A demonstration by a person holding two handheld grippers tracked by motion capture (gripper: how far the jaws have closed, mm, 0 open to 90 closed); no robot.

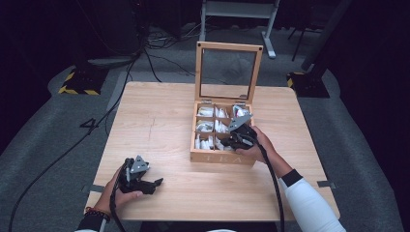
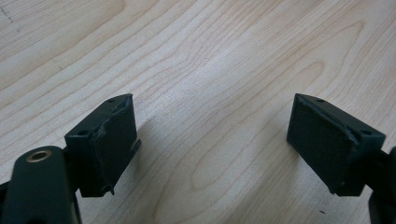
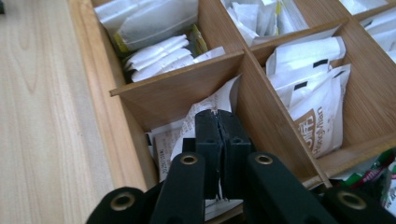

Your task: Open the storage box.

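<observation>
High view: light wooden tea box (image 1: 223, 157) with a glass-paned lid standing open sits on the pale wooden table (image 1: 159, 121). Right gripper (image 1: 235, 140) dips into a front compartment; left gripper (image 1: 152, 183) rests near the table's front-left edge, well apart.

Left gripper view: jaws wide, pads (image 2: 322, 140) bare, nothing between them, just wood grain below.

Right gripper view: jaws clenched on the top edge of 1 white paper tea sachet (image 3: 187, 133) in the compartment by the box's outer wall. Risk: thin-edge pinch may slip or tear on lifting; sachet could snag the divider (image 3: 177, 86).
</observation>
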